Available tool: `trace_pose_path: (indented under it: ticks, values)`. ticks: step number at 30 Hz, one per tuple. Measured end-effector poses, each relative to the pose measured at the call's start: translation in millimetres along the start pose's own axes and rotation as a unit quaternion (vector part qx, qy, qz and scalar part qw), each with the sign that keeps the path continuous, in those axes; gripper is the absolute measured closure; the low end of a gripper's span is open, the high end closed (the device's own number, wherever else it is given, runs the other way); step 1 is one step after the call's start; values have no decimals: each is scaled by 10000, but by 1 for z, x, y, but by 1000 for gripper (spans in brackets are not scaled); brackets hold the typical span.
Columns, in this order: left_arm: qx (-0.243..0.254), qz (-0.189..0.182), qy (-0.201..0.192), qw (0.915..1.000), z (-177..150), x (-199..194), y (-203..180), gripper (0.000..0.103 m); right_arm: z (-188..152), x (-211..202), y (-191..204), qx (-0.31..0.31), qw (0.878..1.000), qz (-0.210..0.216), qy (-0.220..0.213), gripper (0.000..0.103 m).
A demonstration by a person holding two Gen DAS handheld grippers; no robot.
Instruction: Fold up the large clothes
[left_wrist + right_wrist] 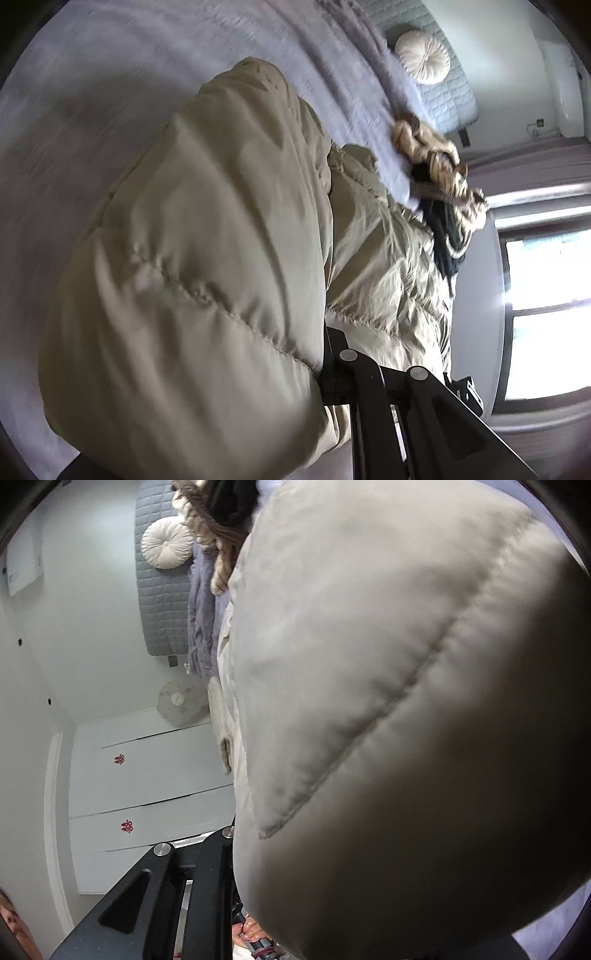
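A beige quilted puffer jacket (207,236) with a fur-trimmed hood (436,158) lies on a lilac-covered bed (110,92). In the left wrist view my left gripper (332,369) is shut on the jacket's padded edge, and the fabric bulges over the fingertips and hides them. In the right wrist view the same jacket (388,701) fills most of the frame. My right gripper (236,834) is shut on its edge, with the fingertips buried under the padding. The fur hood (207,528) shows at the top.
A round cream cushion (423,55) leans on a grey quilted headboard (443,85). A bright window (546,302) is on the right. White wardrobe doors (147,790) and a white wall (74,627) are beside the bed. A person's face (14,923) is at the lower left.
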State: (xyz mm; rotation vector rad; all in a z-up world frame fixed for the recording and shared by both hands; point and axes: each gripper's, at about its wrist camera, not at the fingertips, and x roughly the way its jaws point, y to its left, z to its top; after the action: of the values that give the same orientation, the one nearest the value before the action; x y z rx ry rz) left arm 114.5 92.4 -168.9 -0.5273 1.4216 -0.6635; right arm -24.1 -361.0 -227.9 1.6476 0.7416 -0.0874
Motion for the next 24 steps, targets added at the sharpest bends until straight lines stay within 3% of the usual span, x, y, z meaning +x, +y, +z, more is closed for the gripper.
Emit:
trace_pose_path:
  ticks: [7, 10, 13, 14, 16, 20, 24]
  values:
    - [9, 293, 547, 9981, -49, -3, 39, 87, -52, -8, -49, 403, 9986, -327, 19, 79]
    - [-220, 463, 611, 9968, -57, -1, 52, 75, -60, -8, -64, 566, 9970, -526, 36, 69]
    - [-65, 1085, 559, 9925, -62, -7, 46, 48, -61, -4, -53, 451, 9955, -825, 83, 59]
    - [25, 1253, 587, 9904, -63, -9, 44, 46, -61, -2, -48, 422, 9949, -905, 147, 56]
    - [119, 1406, 646, 9879, -66, -14, 40, 46, -62, -2, -39, 351, 9930, -1103, 230, 51]
    - [356, 1714, 658, 9824, -72, -26, 27, 45, -75, -3, -20, 145, 9883, -1445, 457, 29]
    - [390, 1884, 612, 9794, -77, -41, 25, 43, -91, 2, 3, -392, 9762, -1972, 809, 27]
